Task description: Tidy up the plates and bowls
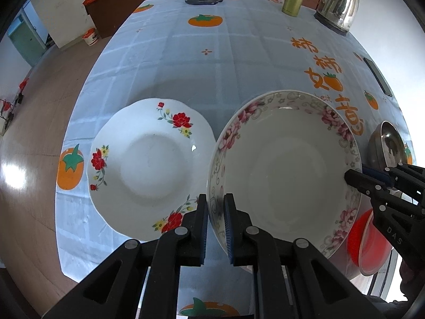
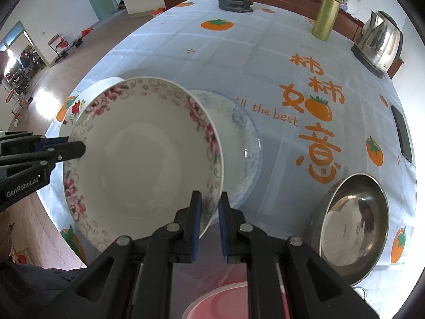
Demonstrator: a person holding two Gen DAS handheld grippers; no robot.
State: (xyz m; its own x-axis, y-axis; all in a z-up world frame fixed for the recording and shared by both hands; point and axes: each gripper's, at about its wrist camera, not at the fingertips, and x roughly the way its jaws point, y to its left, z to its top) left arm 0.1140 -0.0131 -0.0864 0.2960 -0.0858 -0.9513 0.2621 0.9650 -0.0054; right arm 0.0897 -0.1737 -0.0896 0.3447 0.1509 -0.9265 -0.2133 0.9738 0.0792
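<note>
Both the left gripper (image 1: 215, 222) and right gripper (image 2: 209, 222) are clenched on opposite rims of the white pink-flowered ceramic plate (image 1: 287, 170), held level, probably for stacking, with the white red-flowered plate (image 1: 148, 167) at its 9 o'clock.

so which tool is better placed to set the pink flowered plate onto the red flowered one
Left, likely. Both tools grip the pink flowered plate, but the left tool holds the rim right beside the red flowered plate.
</note>
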